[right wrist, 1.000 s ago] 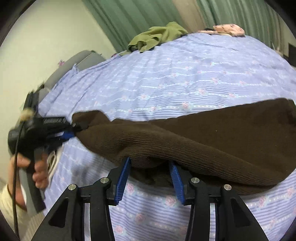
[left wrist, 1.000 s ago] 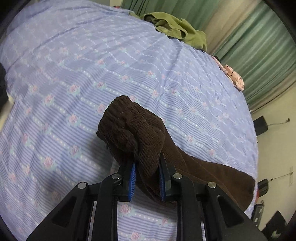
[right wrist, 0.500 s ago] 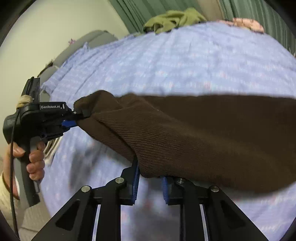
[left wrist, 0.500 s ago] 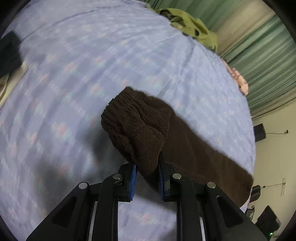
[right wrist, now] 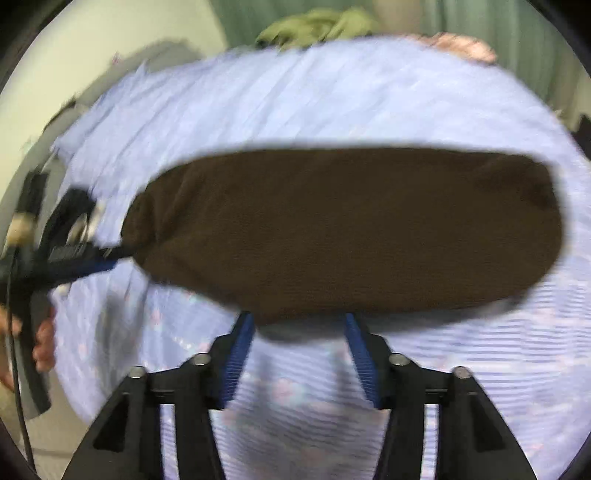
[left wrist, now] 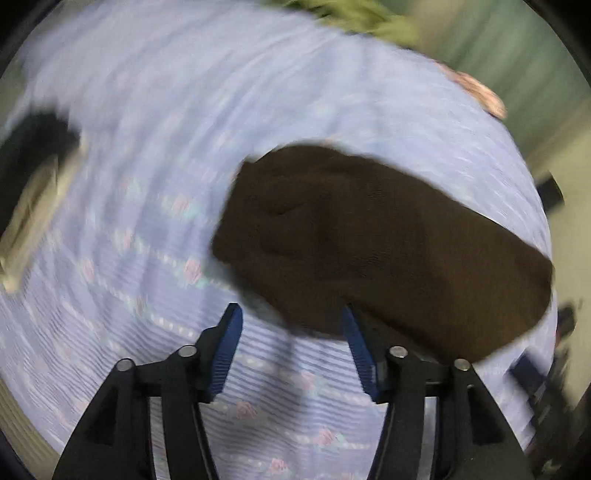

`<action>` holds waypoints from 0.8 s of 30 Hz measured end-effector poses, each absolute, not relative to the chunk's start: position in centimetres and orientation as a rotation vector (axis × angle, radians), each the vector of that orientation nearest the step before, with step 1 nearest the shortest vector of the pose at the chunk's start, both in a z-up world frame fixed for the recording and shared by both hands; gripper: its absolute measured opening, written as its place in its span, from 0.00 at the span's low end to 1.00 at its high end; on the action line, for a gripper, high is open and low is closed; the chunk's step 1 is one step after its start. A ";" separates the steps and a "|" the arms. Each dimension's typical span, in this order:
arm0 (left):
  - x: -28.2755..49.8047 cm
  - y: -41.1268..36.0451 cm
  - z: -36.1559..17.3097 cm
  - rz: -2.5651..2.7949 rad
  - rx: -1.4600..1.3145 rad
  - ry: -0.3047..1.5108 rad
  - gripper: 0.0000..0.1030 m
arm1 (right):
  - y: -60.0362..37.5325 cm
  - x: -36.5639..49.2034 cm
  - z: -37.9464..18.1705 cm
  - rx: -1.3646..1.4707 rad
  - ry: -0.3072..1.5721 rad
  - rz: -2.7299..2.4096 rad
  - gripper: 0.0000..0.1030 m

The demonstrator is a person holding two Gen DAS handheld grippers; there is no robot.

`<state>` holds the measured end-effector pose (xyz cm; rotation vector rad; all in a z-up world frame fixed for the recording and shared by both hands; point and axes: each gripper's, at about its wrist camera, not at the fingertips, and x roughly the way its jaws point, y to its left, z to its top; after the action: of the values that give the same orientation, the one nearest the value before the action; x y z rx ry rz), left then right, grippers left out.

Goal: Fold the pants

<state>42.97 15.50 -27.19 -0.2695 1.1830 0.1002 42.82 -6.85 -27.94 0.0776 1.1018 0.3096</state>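
Dark brown ribbed knit pants looked soft, light and limp; likely to sag and bunch unless taken at two corners of one edge, so best hold is the near long edge, hands well apart; fabric seemed grippy, not slippery. They lay as one long folded band on the lilac rose-print bed sheet, well short of the green garment heap at the bed's far edge. Left gripper fingers were spreading, pants edge just past the right pad, nothing pinched; right gripper fingers also opening, near hem just ahead, not clamped. Both views blurred.
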 end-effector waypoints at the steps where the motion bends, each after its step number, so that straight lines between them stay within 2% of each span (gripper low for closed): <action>1: 42.9 13.8 -26.0 0.062 -0.212 1.150 0.57 | -8.4 42.7 -27.0 0.087 1.067 0.262 0.69; 5: 44.4 7.1 -24.0 -0.117 -0.068 1.057 0.57 | -16.3 44.0 -24.5 0.118 0.945 0.050 0.71; 11: 49.3 -2.1 -25.5 -0.305 0.023 1.029 0.53 | -25.8 49.7 -24.6 0.207 0.869 -0.067 0.71; 17: 52.1 -4.6 -27.9 -0.334 0.023 1.061 0.52 | -28.9 56.0 -29.2 0.280 0.903 -0.022 0.71; 24: 53.7 -6.0 -31.2 -0.318 0.065 1.100 0.49 | -31.0 57.1 -35.7 0.426 0.985 0.015 0.70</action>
<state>53.69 -6.04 -31.20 0.0649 1.0999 -0.3180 57.09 -31.03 -35.70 0.4261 0.9855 0.0145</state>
